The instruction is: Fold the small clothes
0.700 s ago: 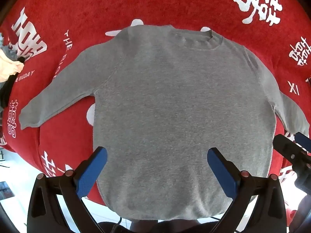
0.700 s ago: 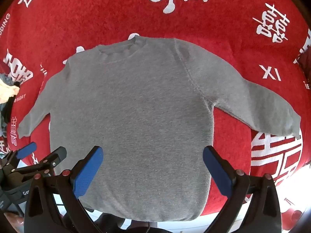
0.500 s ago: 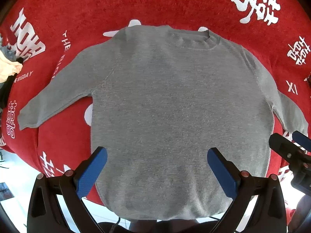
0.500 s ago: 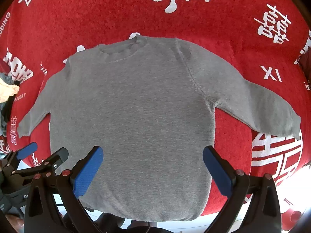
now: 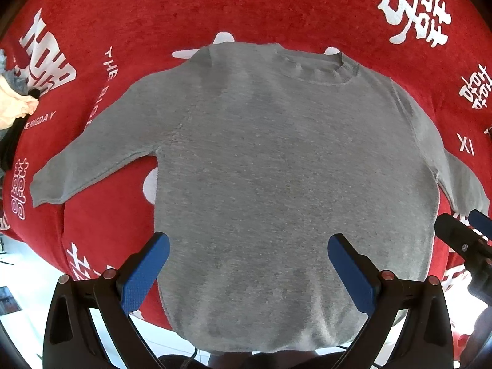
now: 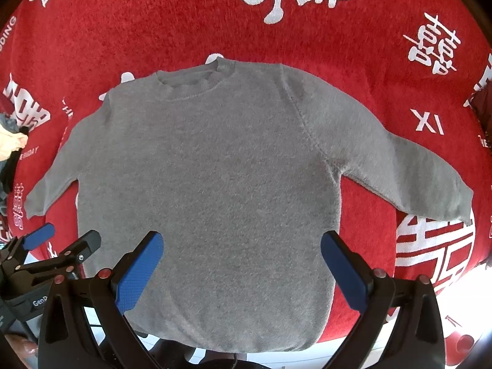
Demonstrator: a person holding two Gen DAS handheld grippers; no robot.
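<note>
Across the left wrist view, the grey sweater [image 5: 276, 166] lies flat and face up on the red cloth [image 5: 215, 6] printed with white characters, which covers the bench. Its collar [image 5: 319, 67] sits toward the top of the frame and its hem toward the bottom, so the long axis runs from top to bottom of the frame, straight away from the camera. The left claw [image 5: 246, 258] hangs above the lower body of the garment, its blue pads spread wide and gripping nothing. One sleeve [image 5: 92, 153] reaches out to the left of the frame, well clear of the pads; that sleeve looks the nearer one for this hand. A small heap of other clothes [image 5: 12, 107] sits at the left edge.

Over in the right wrist view, the same sweater fills the centre, collar up, hem at the bottom edge. The right claw [image 6: 243, 252] is likewise spread and empty above the hem region. The other sleeve [image 6: 415, 178] stretches to the right of the frame, nearer this hand. The left claw shows at lower left.
</note>
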